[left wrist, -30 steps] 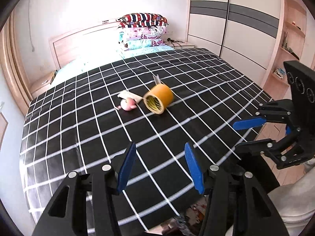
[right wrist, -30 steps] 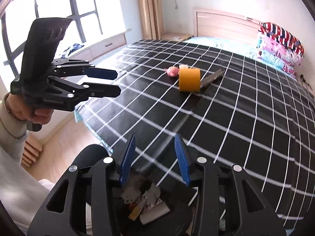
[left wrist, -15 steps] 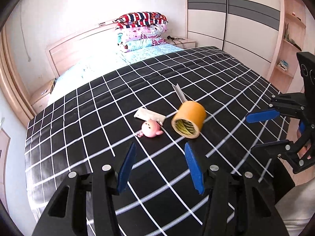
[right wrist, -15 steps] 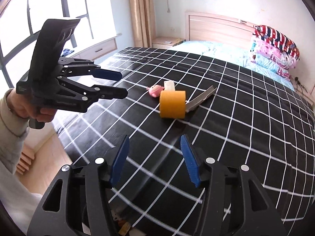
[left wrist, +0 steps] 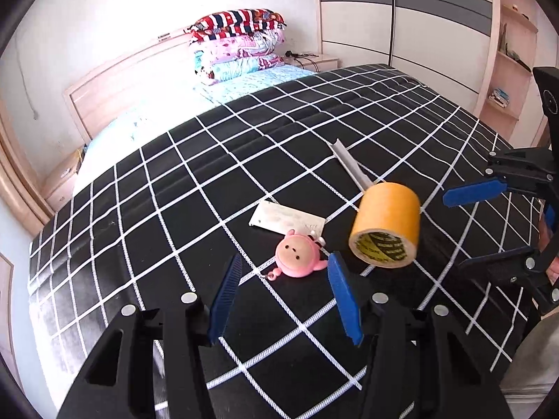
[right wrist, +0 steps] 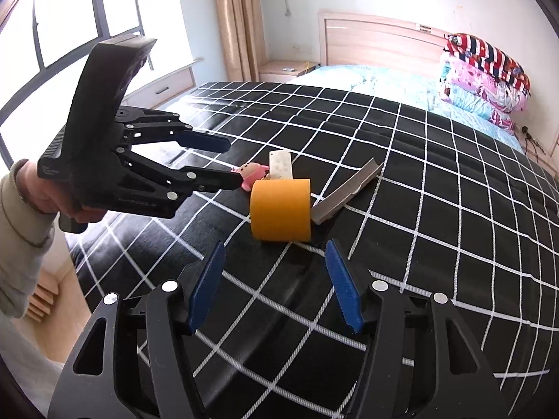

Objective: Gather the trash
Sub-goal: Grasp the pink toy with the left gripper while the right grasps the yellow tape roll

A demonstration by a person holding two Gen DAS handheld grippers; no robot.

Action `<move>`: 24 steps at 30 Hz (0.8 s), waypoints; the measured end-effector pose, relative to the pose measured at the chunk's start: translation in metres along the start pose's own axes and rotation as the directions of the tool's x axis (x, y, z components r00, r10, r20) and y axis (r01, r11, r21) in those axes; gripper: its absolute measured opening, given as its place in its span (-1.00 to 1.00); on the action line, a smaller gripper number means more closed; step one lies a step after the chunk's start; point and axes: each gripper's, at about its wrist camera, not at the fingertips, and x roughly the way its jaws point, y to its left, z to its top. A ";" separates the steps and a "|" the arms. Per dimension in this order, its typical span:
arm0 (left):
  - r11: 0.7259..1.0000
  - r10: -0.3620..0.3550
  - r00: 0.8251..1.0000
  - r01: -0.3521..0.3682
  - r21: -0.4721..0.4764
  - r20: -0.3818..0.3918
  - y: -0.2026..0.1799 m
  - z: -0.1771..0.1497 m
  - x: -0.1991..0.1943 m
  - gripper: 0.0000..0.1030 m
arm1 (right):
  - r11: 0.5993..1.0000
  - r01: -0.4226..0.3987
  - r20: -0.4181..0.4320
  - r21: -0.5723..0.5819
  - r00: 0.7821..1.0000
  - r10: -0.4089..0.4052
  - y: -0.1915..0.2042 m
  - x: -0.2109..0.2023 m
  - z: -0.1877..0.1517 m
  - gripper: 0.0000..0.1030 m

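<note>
On a bed spread with a black quilt crossed by white grid lines (left wrist: 209,160), four small things lie in a loose cluster: a fat roll of yellow-orange adhesive tape (left wrist: 386,223) on its side, a pink plush animal keychain (left wrist: 298,256), a flat white rectangular card (left wrist: 286,219) and a grey folded strip of card (left wrist: 349,166).

The left gripper (left wrist: 284,269), black with blue pads, hangs over the quilt with its jaws spread; the pink toy shows between the fingertips, not pinched. The white card lies just beyond the toy and touches it. The tape roll lies just beside both, and the grey strip runs out from behind it.

The right gripper (right wrist: 274,256) points at the roll's curved side; its jaws are opening, with nothing between the pads. From this side the left gripper (right wrist: 234,162) is seen in a person's hand (right wrist: 52,195), its lower finger reaching toward the toy.

A stack of patterned pillows (left wrist: 241,45) sits at the wooden headboard (left wrist: 115,87). No bin or other container is in view.
</note>
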 end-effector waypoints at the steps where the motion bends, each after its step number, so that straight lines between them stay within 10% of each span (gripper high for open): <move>1: 1.000 -0.005 1.000 0.005 -0.001 -0.003 0.001 0.001 0.003 -0.04 | 1.000 -0.002 -0.001 0.004 1.000 0.002 -0.001 0.002 0.001 0.15; 24: 0.995 -0.083 0.996 0.083 -0.051 0.011 0.002 -0.002 0.003 -0.45 | 0.997 -0.013 -0.010 0.070 1.000 0.014 -0.007 0.022 0.008 -0.20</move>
